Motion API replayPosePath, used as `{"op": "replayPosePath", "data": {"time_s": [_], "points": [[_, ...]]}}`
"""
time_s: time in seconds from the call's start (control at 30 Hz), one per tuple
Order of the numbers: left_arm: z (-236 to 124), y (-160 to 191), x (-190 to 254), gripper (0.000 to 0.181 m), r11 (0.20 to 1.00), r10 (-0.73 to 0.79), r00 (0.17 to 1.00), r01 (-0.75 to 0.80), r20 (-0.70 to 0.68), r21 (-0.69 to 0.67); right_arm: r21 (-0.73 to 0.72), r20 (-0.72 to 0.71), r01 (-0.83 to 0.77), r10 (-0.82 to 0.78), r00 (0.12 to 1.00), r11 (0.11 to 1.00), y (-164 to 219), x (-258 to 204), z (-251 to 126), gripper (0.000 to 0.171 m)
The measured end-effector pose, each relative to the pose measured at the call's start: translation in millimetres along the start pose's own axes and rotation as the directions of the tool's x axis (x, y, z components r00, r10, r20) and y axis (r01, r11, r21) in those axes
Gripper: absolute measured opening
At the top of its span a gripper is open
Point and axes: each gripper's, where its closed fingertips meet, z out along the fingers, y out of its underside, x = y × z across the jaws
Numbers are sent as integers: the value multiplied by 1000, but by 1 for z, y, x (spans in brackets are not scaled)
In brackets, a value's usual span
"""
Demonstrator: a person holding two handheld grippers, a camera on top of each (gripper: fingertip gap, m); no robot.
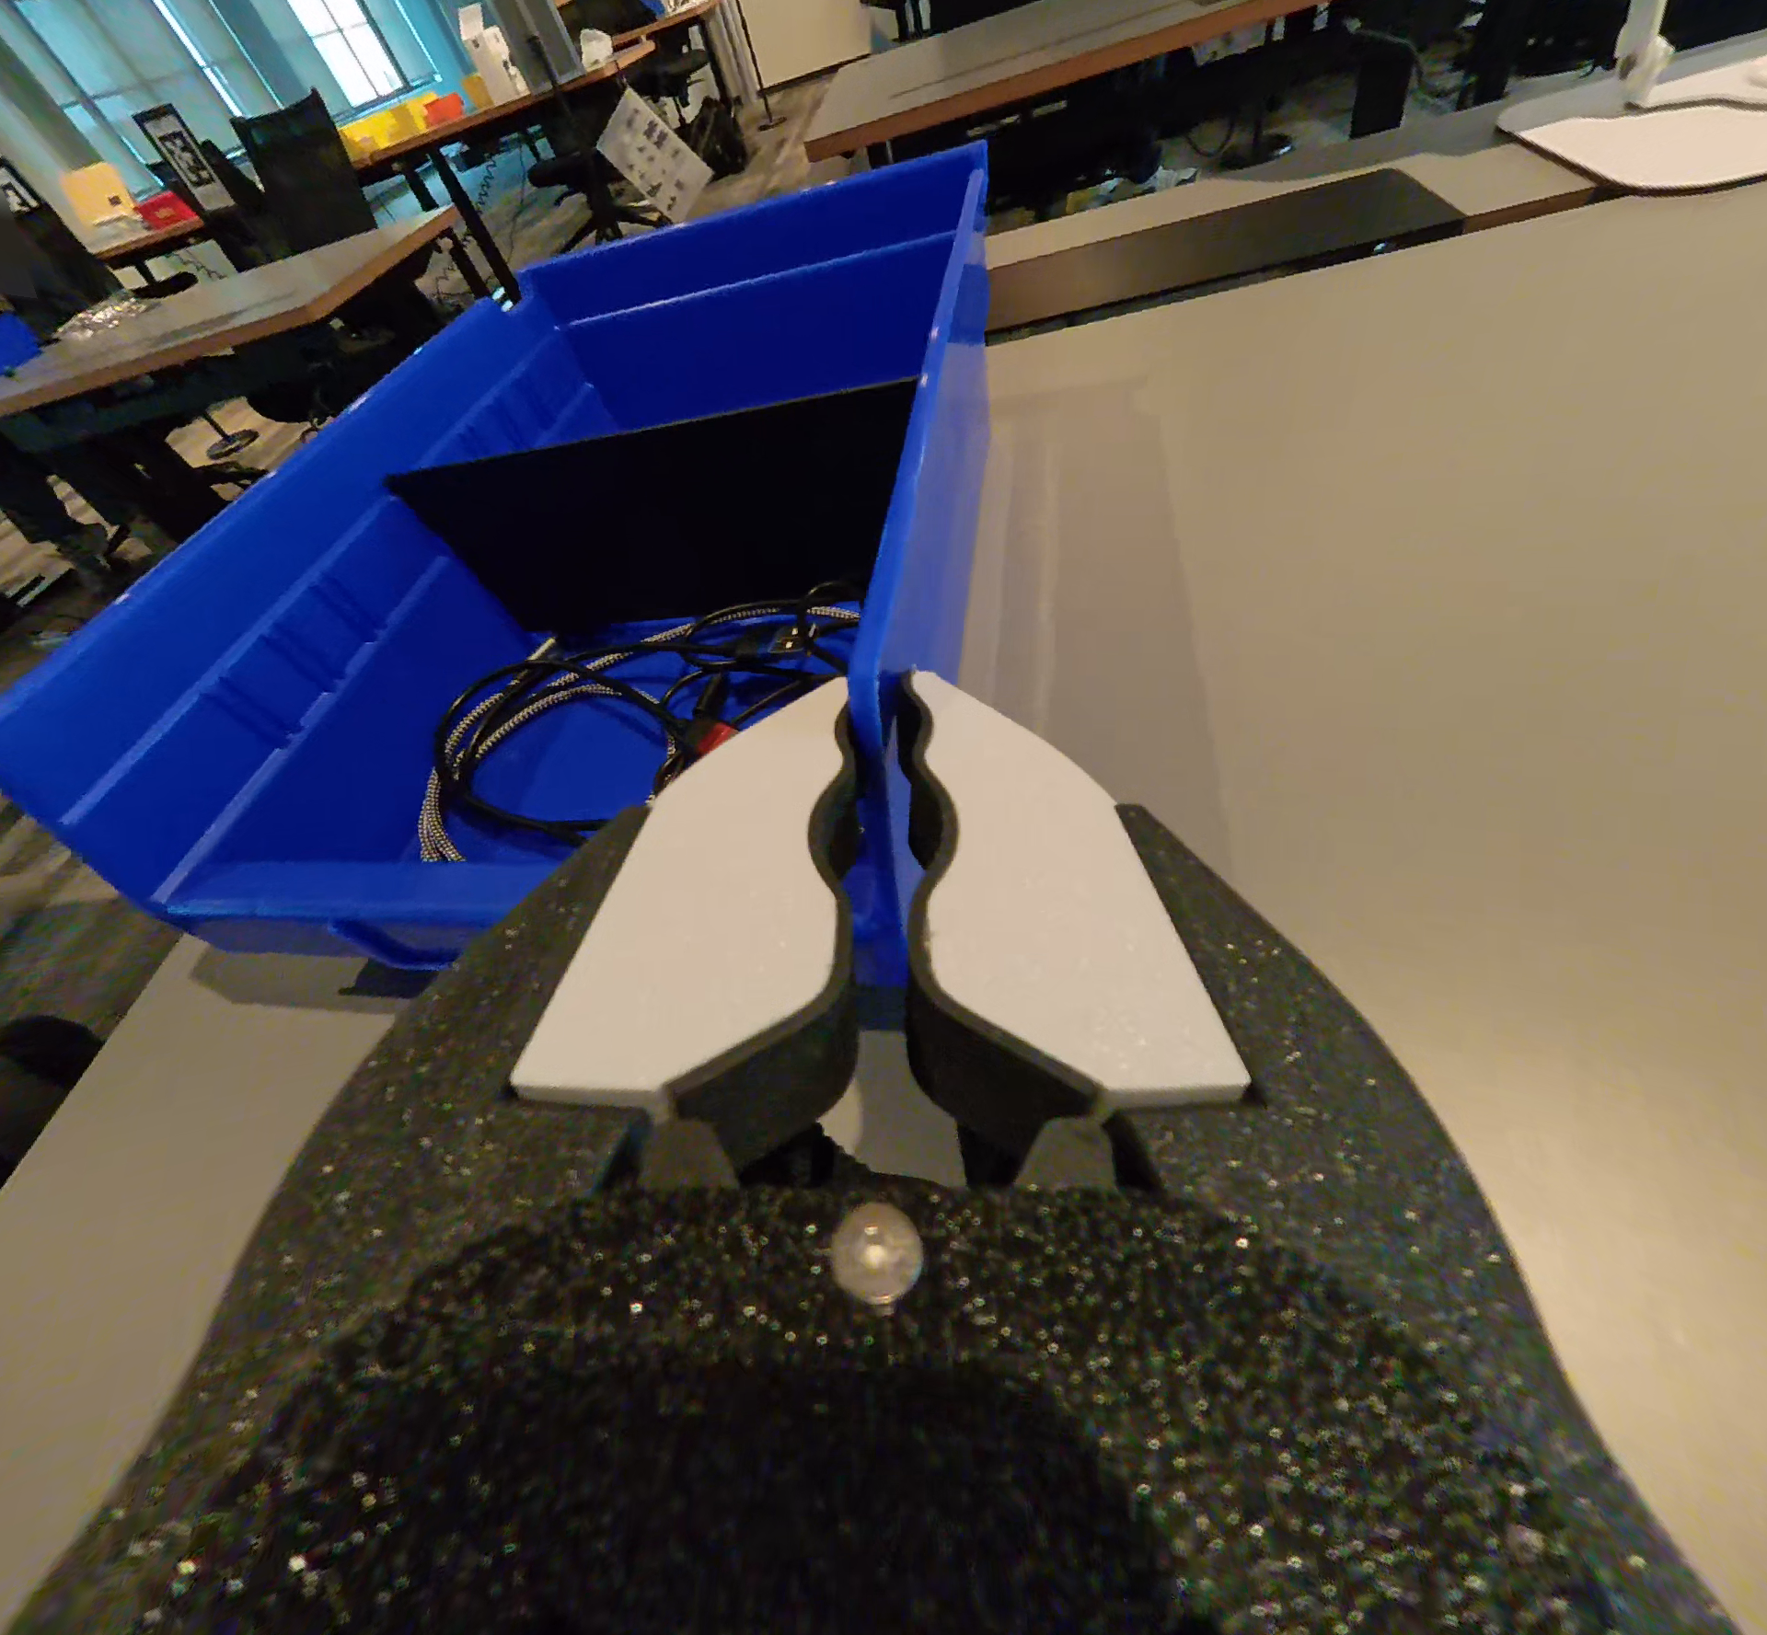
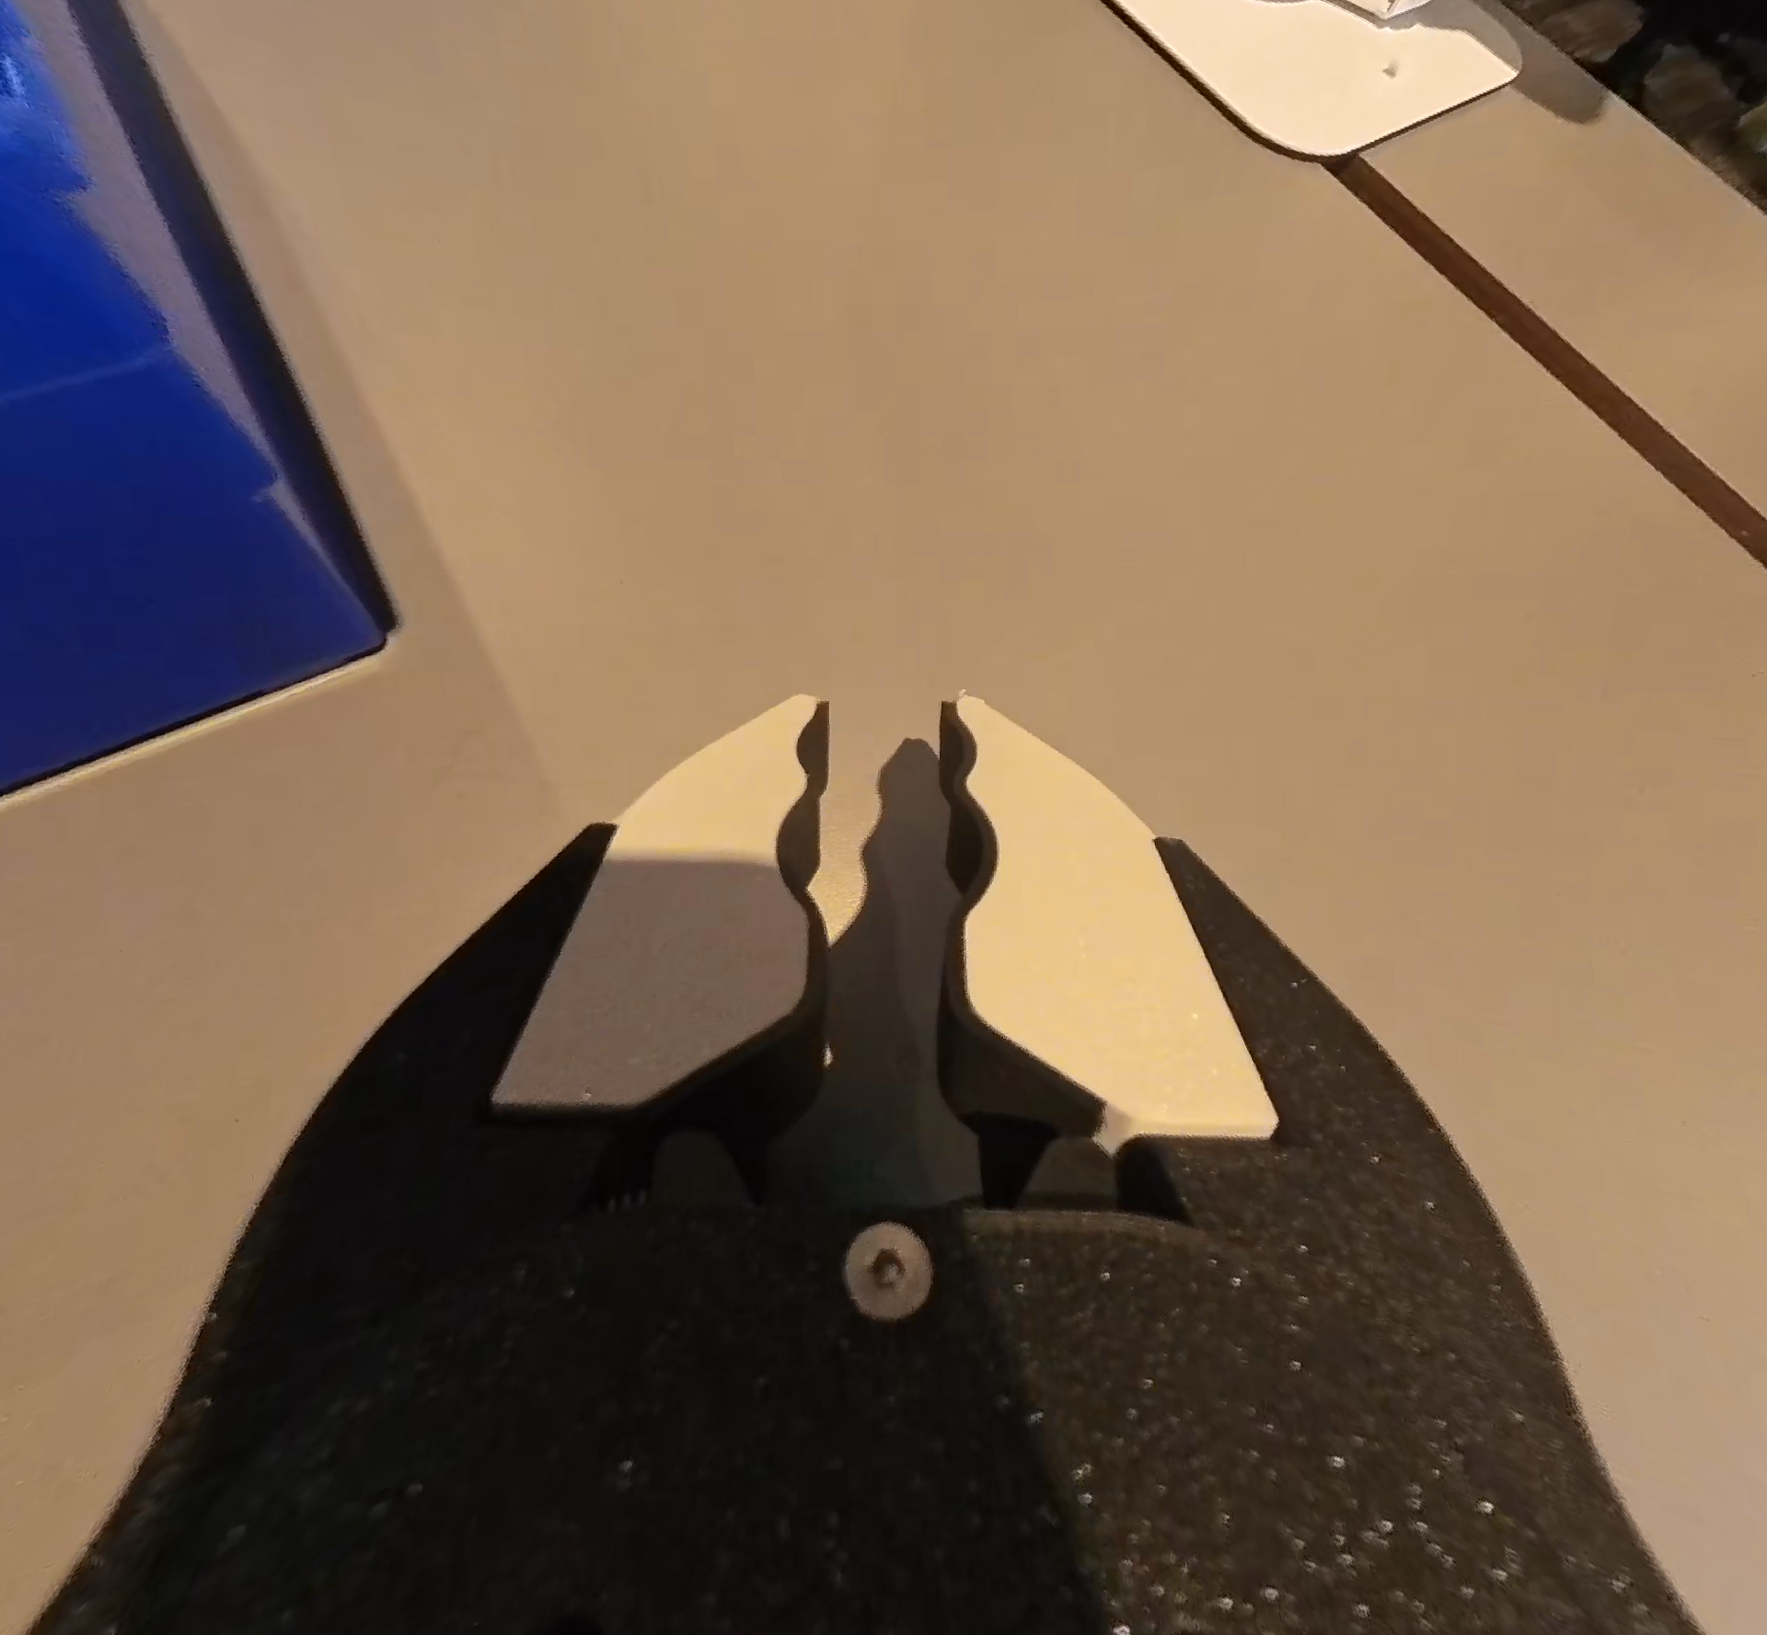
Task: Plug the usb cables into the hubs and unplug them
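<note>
A blue plastic bin (image 1: 287,681) sits at the left end of the grey table (image 1: 1339,633). A tangle of black and braided USB cables (image 1: 593,700) lies in its near compartment, in front of a black divider (image 1: 669,509). No hub shows in either view. My left gripper (image 1: 875,691) is shut on the bin's right wall, one finger inside and one outside. My right gripper (image 2: 884,710) is open and empty, just above the bare table to the right of the bin (image 2: 124,442).
A white monitor-stand base (image 2: 1291,12) lies at the table's far right; it also shows in the left wrist view (image 1: 1645,136). A seam (image 2: 1578,404) separates this table from the adjoining one. Desks and chairs stand beyond. The tips of one gripper are about 65 centimetres away from the tips of the other.
</note>
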Motion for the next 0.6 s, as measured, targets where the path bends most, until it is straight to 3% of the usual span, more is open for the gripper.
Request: {"op": "replayPosePath", "data": {"time_s": [0.43, 0.6], "points": [[4, -1, -4, 8, 1000, 12, 997, -12, 79, -4, 15, -14, 4, -4, 1000, 1000, -1, 1, -2, 22], [-23, -21, 0, 43, 994, 11, 982, -32, 191, 106, 62, -14, -67, 68, 998, 996, -4, 5, -10, 31]]}}
